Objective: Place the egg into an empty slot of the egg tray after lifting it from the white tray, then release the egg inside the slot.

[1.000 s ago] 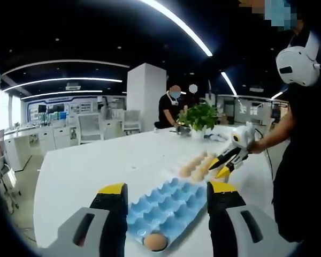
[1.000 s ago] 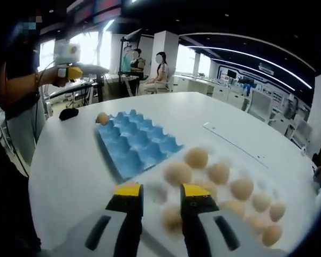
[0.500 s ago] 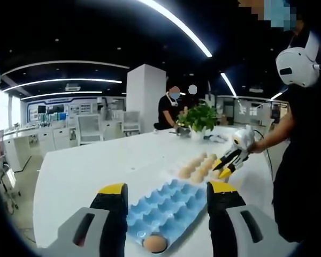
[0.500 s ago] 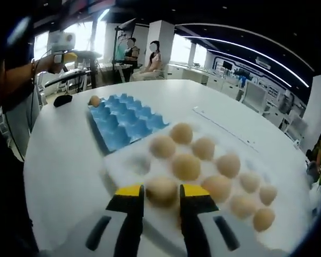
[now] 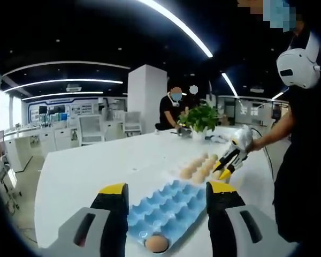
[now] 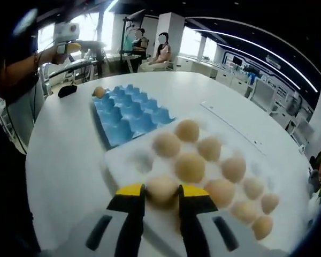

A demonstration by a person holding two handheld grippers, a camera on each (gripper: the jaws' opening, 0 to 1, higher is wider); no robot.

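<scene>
Left gripper [image 5: 163,195]: fingers spread wide, holding nothing, hovering over blue egg tray [image 5: 168,206] on white counter [image 5: 96,160]; one egg already in near slot [image 5: 157,243].

Right gripper [image 6: 154,191]: fingers set either side of target egg [image 6: 161,188] at near edge of white tray [image 6: 128,160]; contact likely, firm grip not confirmed. Other eggs close beside.

Handling judgement: egg light, rigid, brittle shell, smooth and rounded so prone to slip. Grip across widest middle, gentle pressure, lift straight up clear of neighbours.
</scene>
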